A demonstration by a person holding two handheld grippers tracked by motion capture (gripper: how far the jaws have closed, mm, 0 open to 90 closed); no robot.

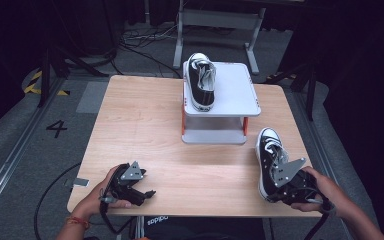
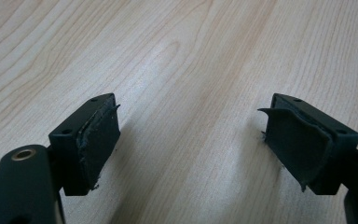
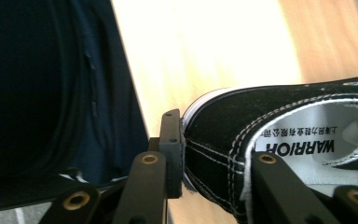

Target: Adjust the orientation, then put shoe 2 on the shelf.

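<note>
A black canvas shoe (image 1: 269, 161) with white laces is gripped at its heel by the right gripper (image 1: 284, 189), near the front right corner of the wooden table (image 1: 140, 130). In the right gripper view the heel wall (image 3: 214, 154) is seen pinched between the two jaws, one outside the back of the shoe and the other inside the opening, beside the printed tongue label. Whether the sole is resting on the tabletop or has been raised off it cannot be told from the high view.

Its partner, a second shoe (image 1: 201, 80), is already set on the top level of a small white two-tier rack (image 1: 235, 95) at the far middle of the table, lying along the rack's left side with the right side of the shelf left bare. By that showing, the work is judged about half done: one shoe is placed, and the other is grasped but well apart from the rack, with the carry and the setting-down beside its partner left to do.

The left gripper (image 1: 142, 192) is held low over the front left of the table, its jaws spread apart with nothing between them but bare wood.
</note>
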